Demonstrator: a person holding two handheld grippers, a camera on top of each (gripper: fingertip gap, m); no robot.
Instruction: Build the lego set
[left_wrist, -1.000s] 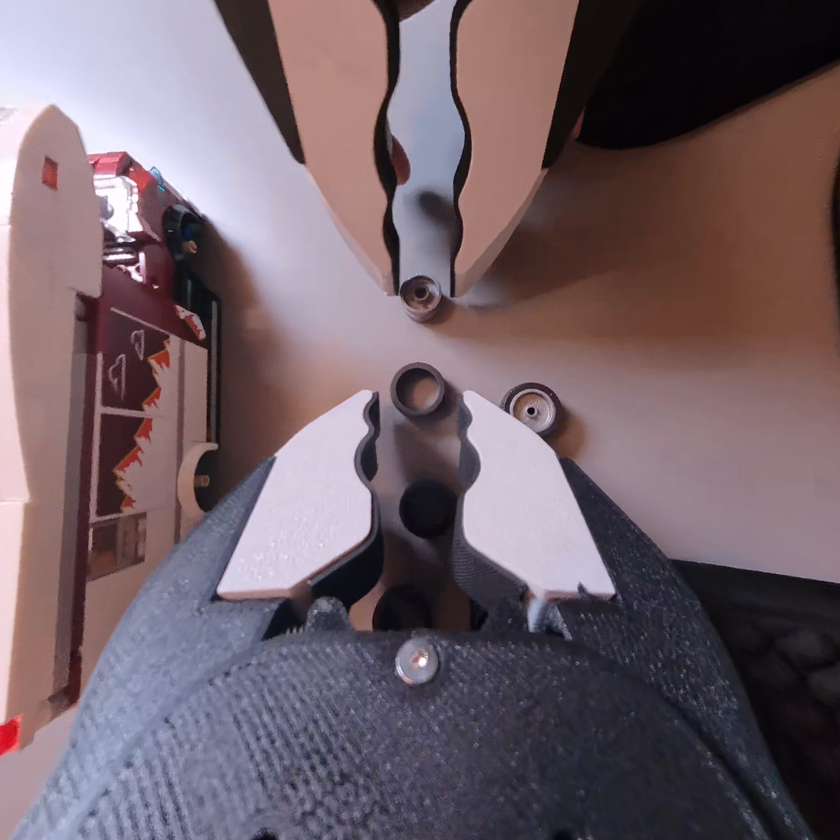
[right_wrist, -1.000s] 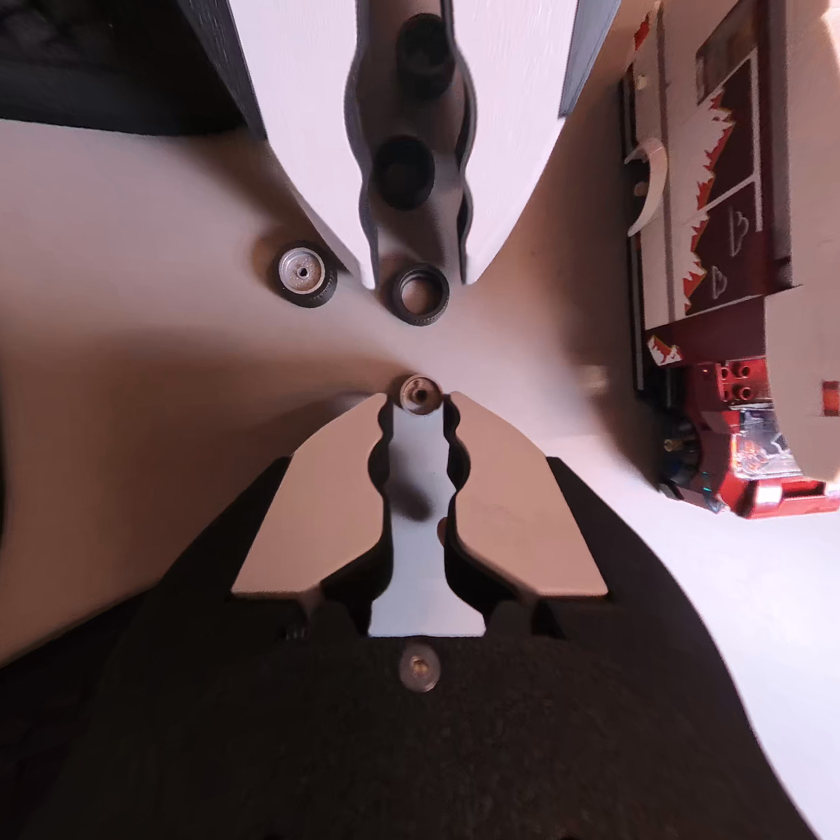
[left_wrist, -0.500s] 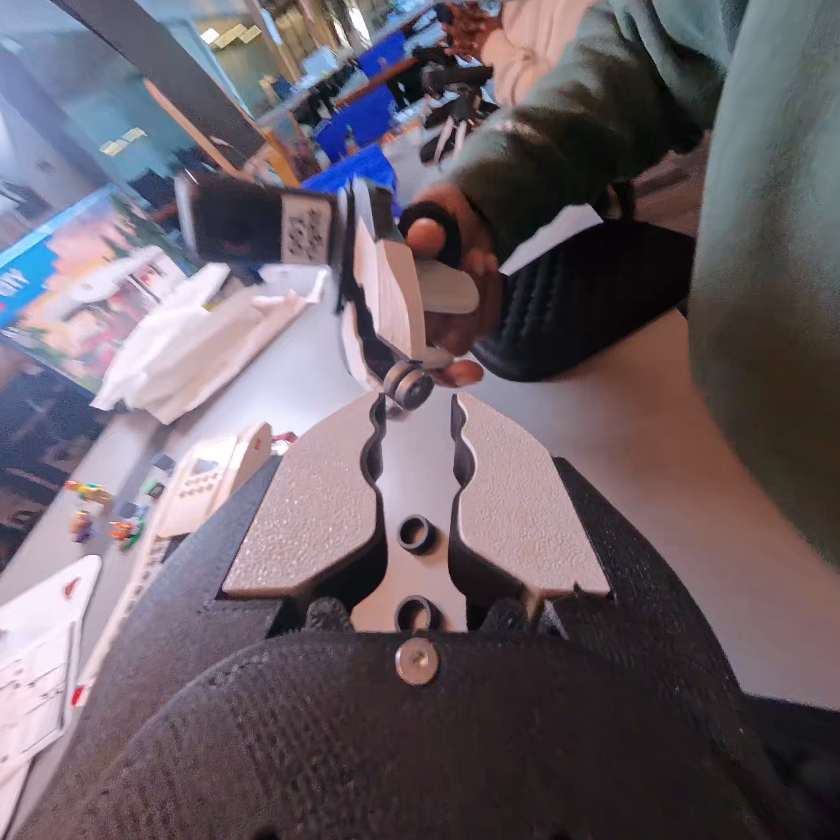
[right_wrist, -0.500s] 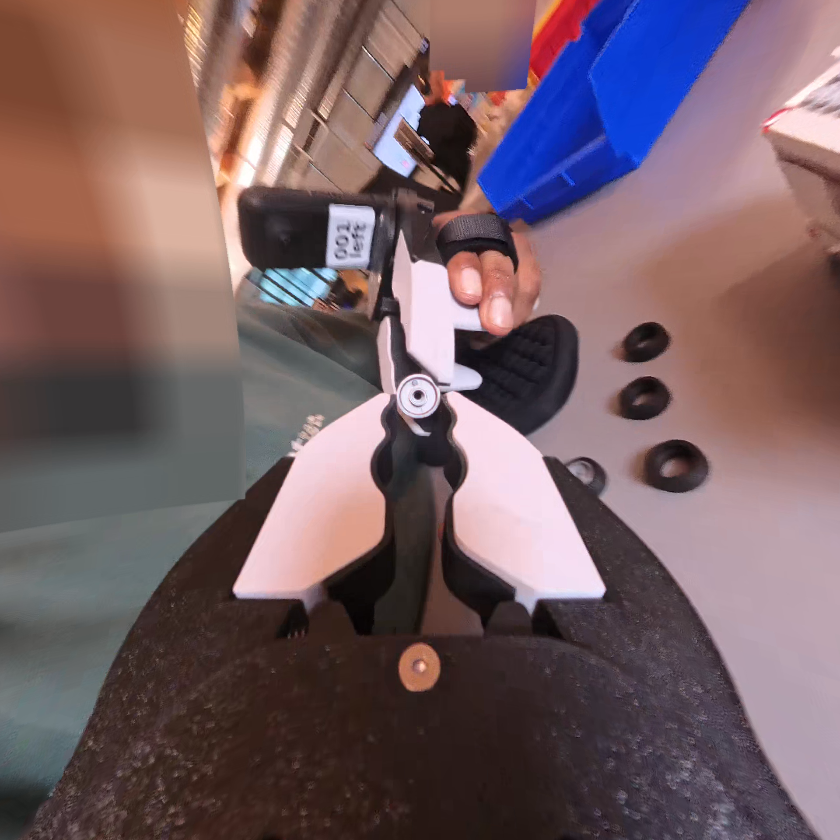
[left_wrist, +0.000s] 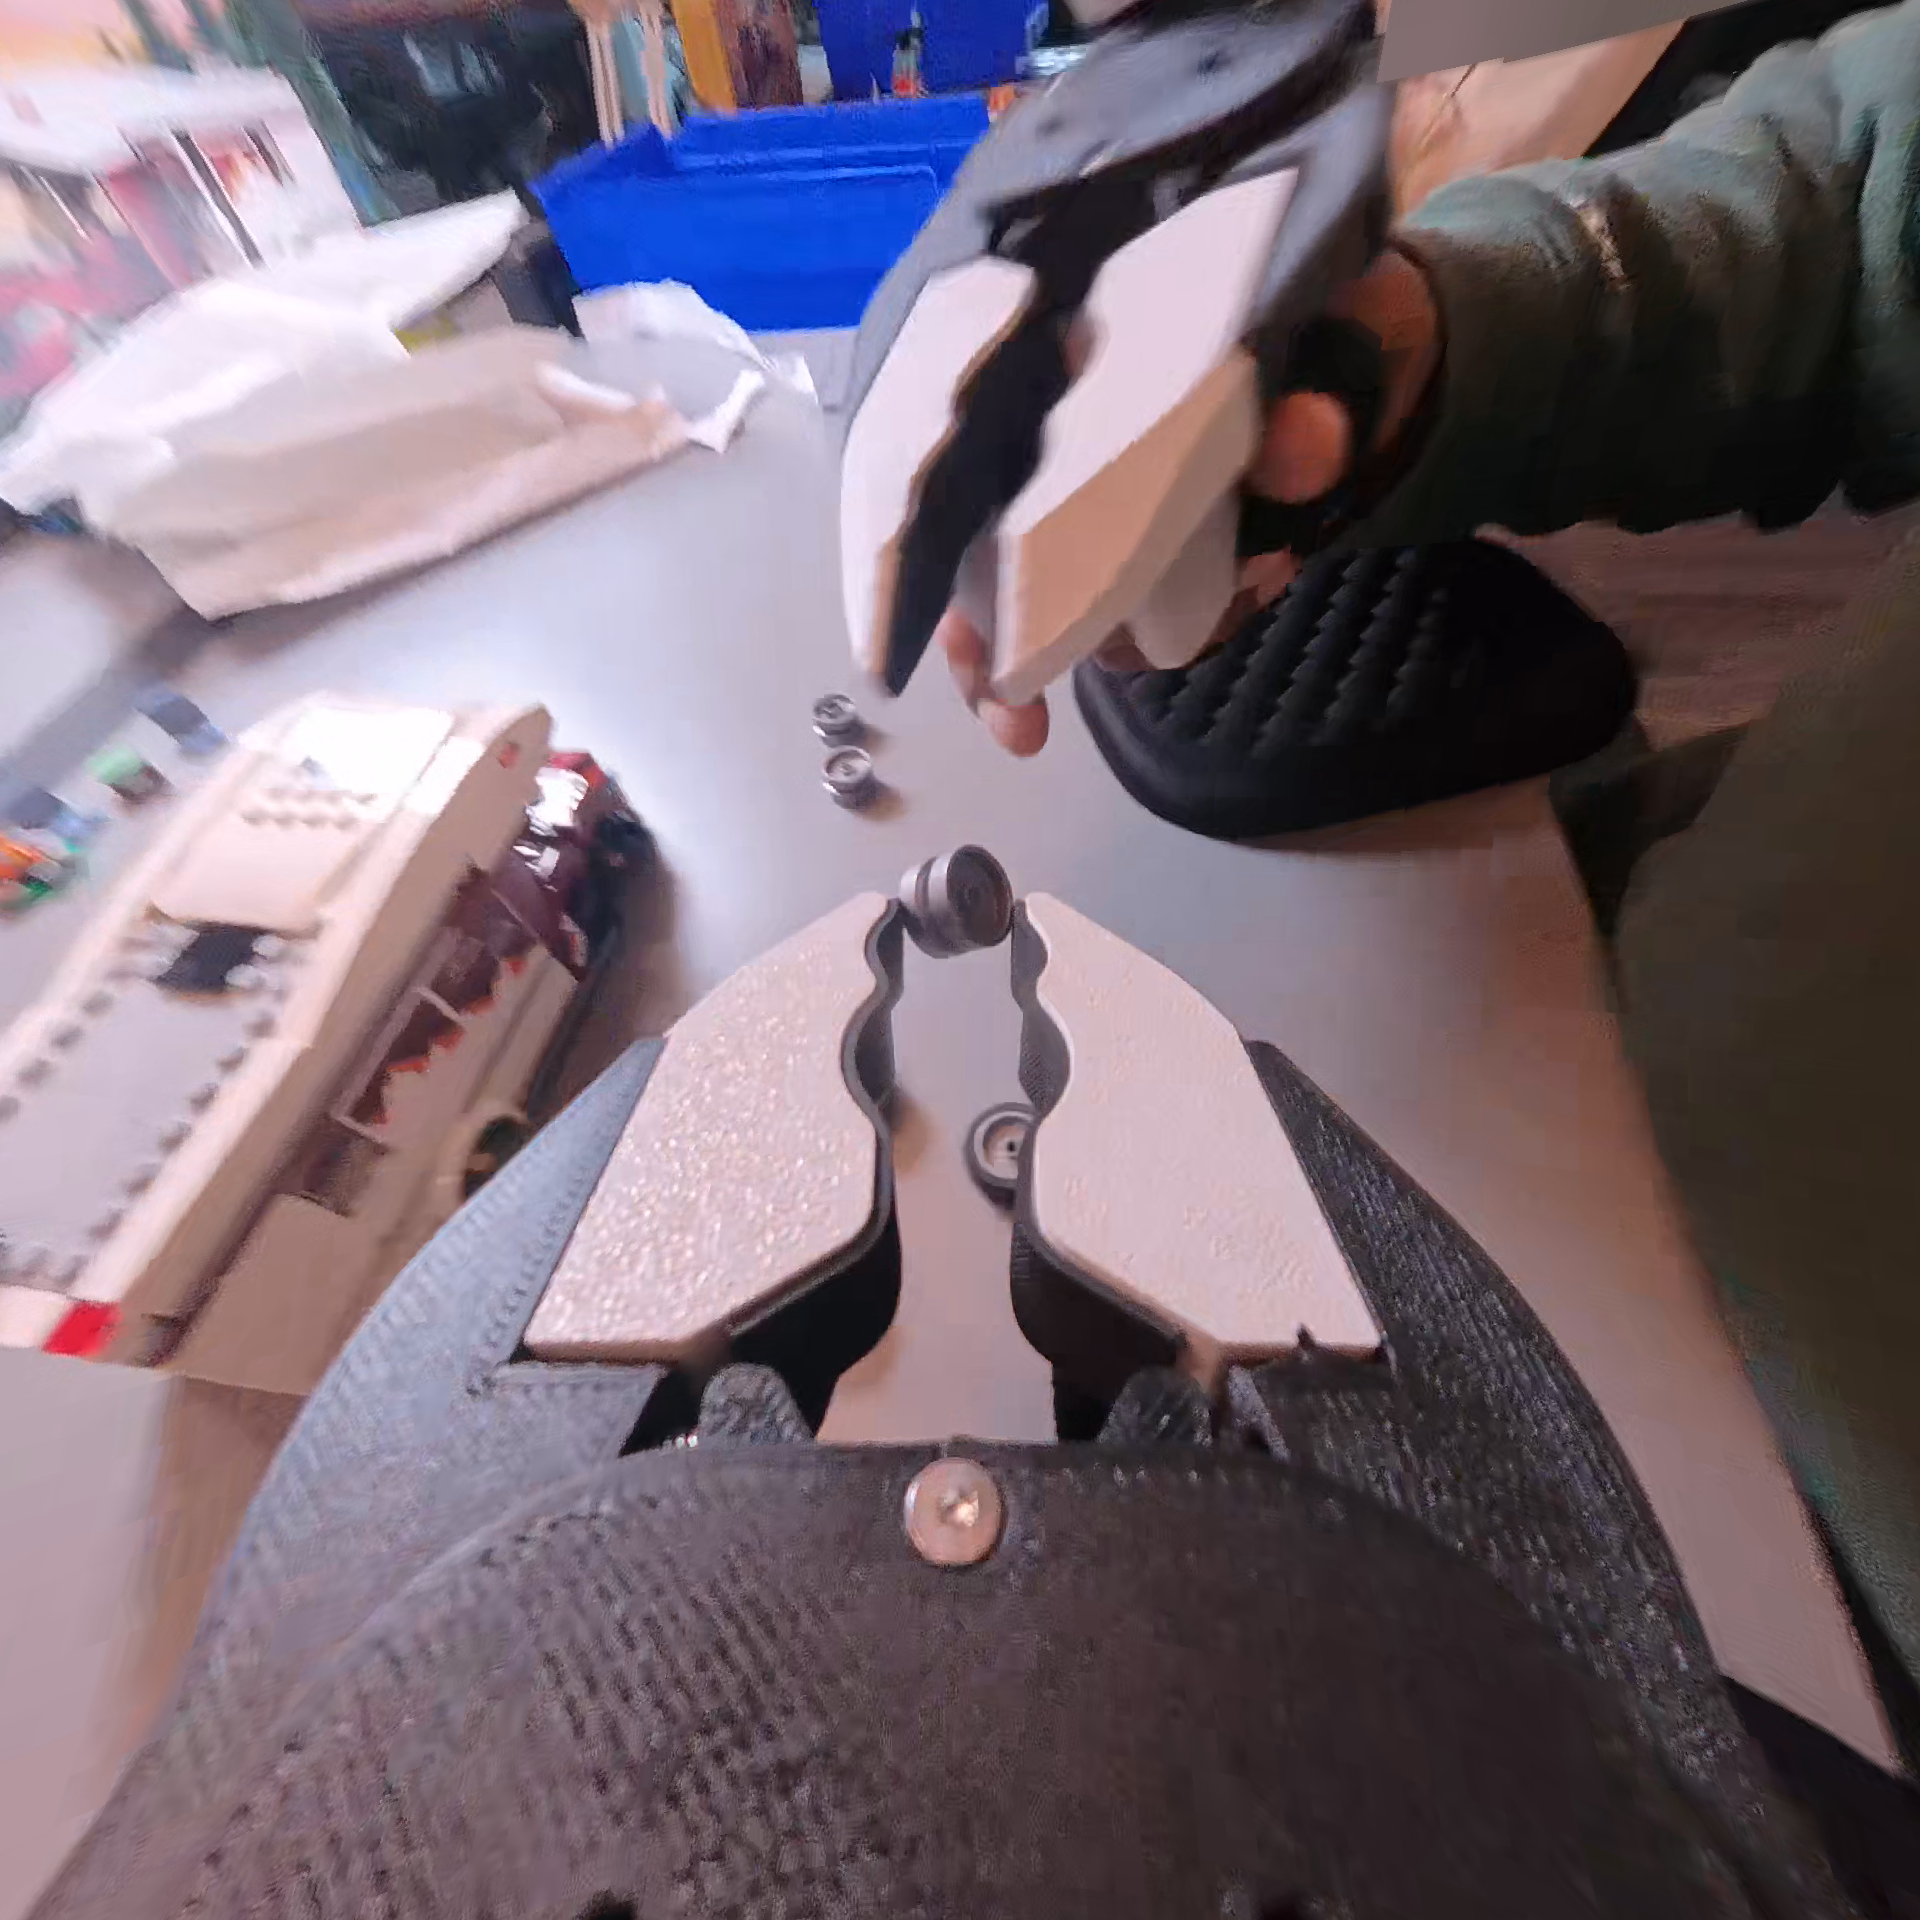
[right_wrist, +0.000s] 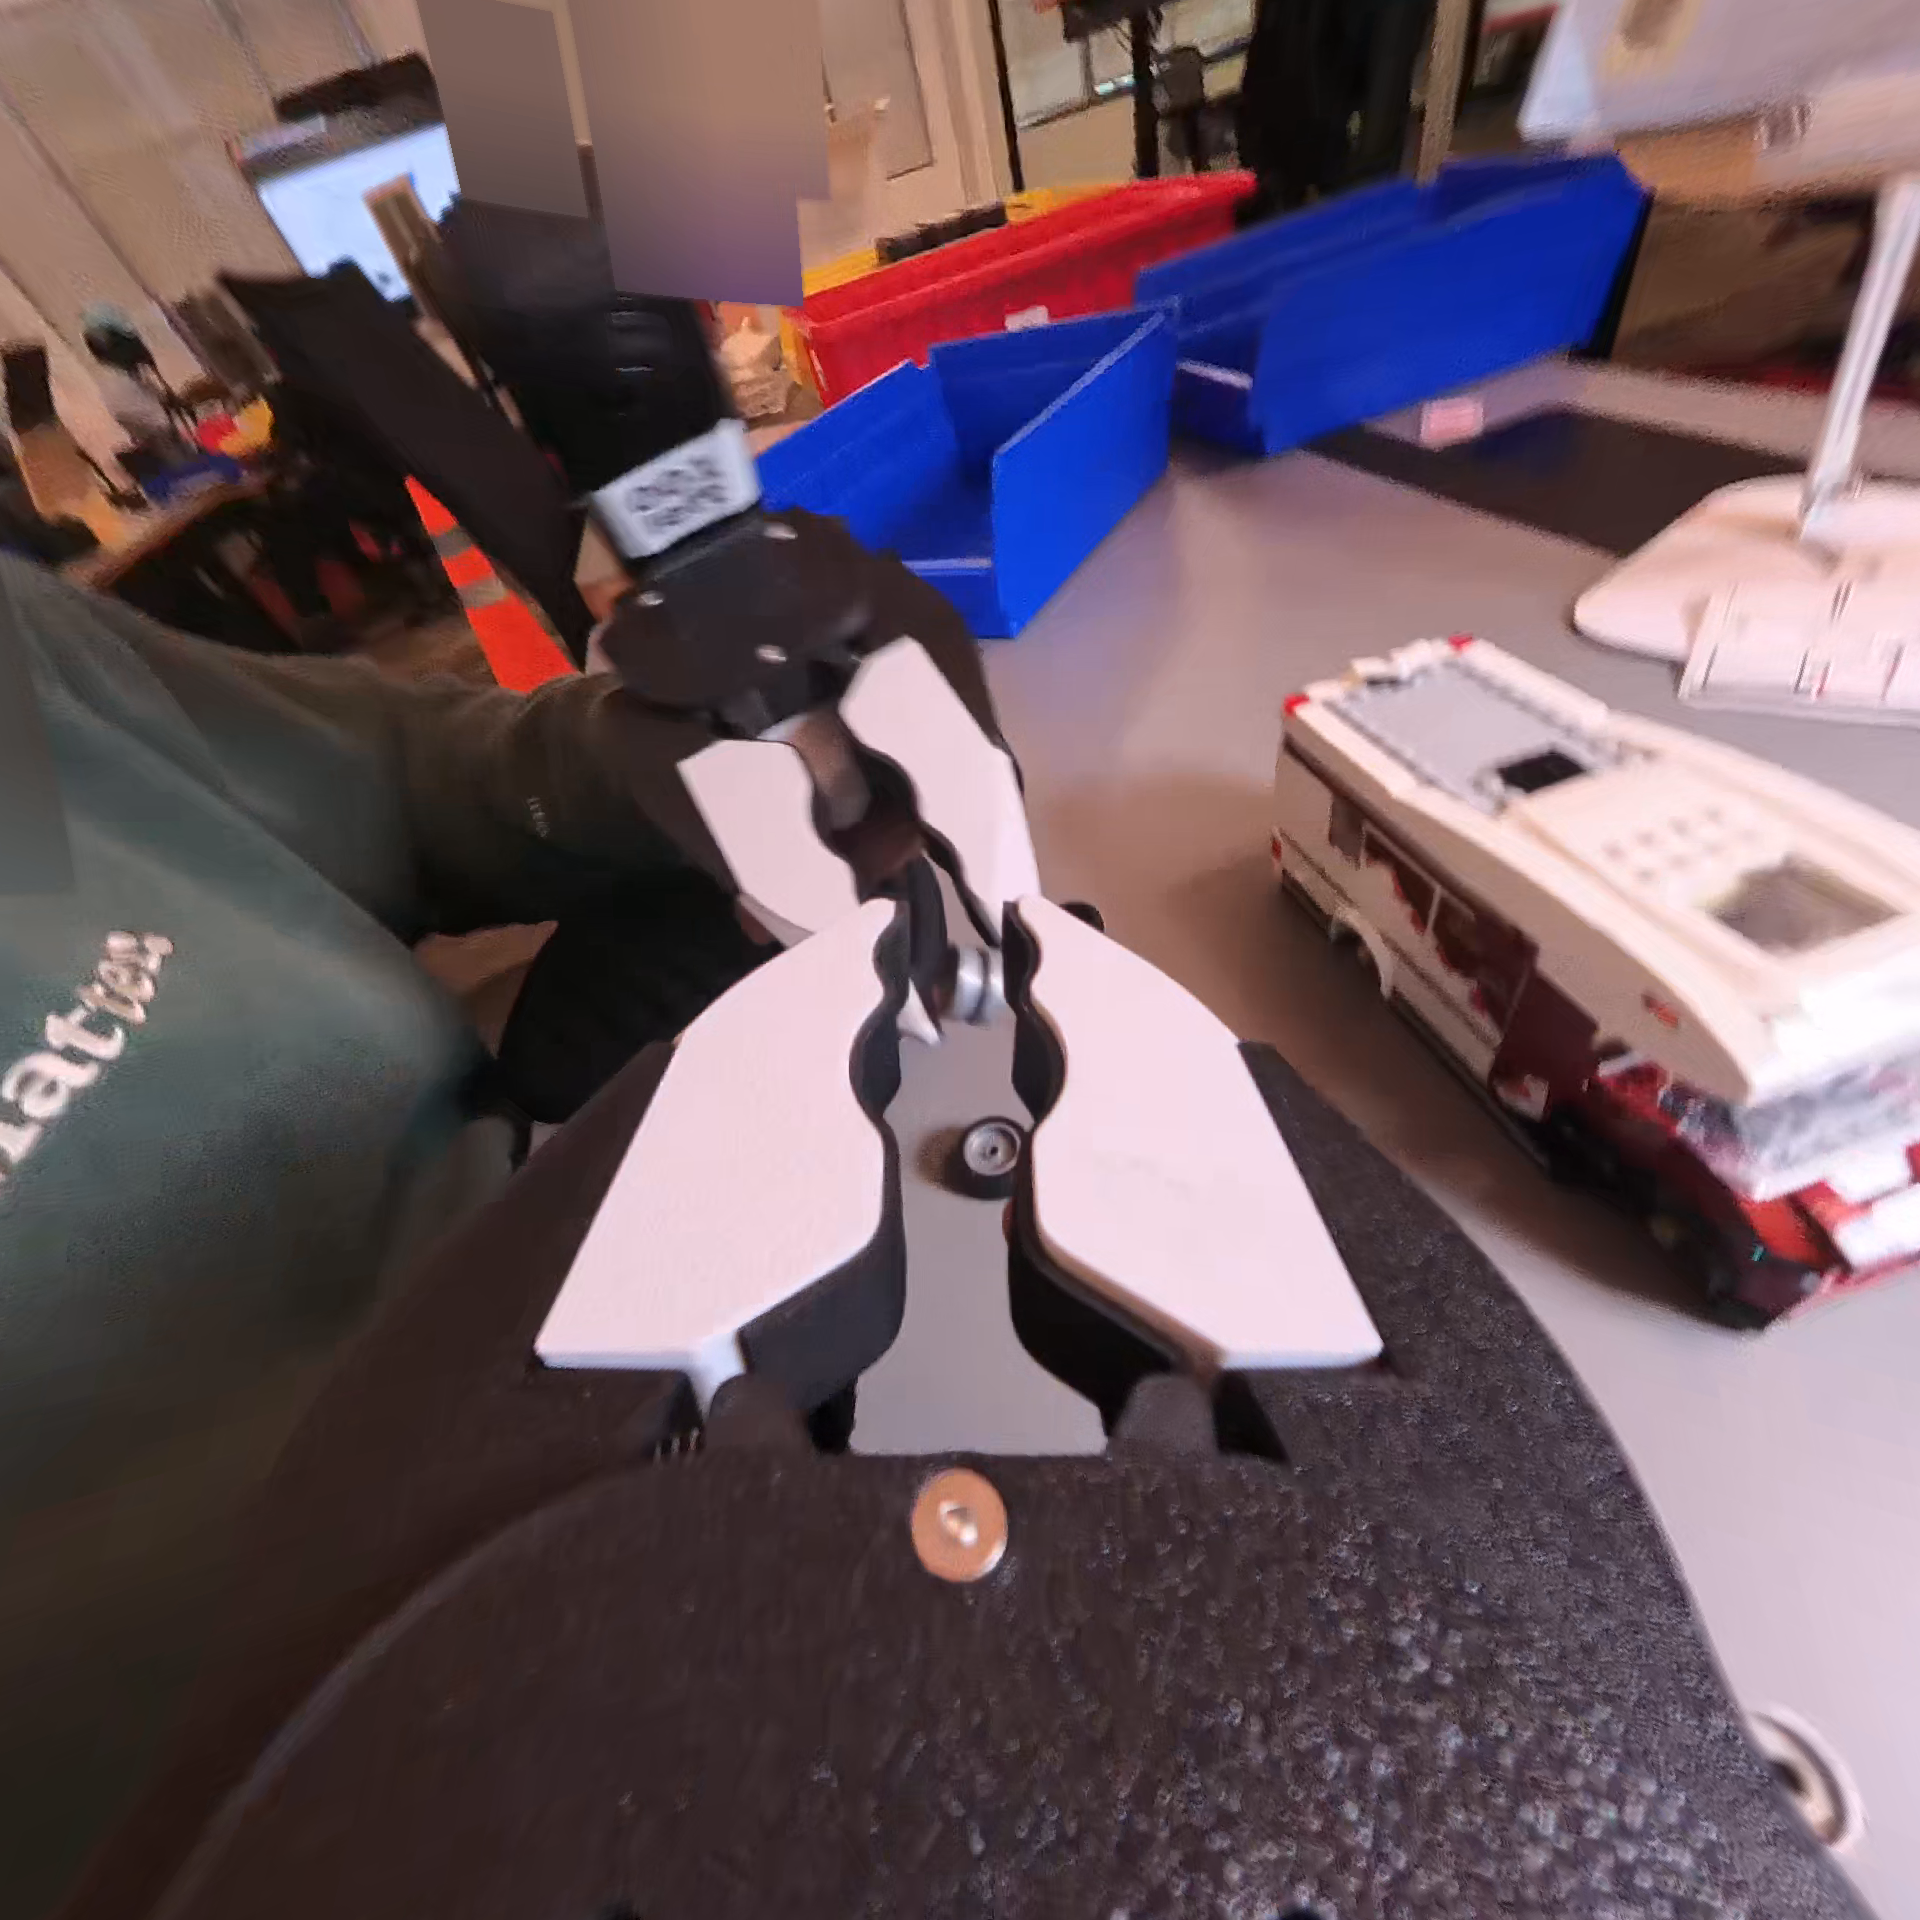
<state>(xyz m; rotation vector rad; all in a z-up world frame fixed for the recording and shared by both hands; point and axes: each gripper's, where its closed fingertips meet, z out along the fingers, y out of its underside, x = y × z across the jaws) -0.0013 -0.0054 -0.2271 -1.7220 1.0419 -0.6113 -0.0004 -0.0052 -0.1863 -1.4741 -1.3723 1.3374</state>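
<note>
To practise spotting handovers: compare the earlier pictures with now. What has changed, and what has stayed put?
Both grippers swung up from pointing straight down at the table. The small grey wheel, earlier at the right gripper's tips, is now pinched in the left gripper's jaws. The right gripper has let go and drawn away. The toy camper van and loose wheels stay put.

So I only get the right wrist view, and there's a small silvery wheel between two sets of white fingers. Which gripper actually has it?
Observer: The left gripper. The left wrist view shows the grey wheel pinched at its tips, with the right gripper well clear of it.
Visitor: Any wheels besides the one lying under my fingers?
Observer: Yes, two more wheels lie on the table past the held one.
Visitor: And beyond those?
Observer: Crumpled white bags.
</note>
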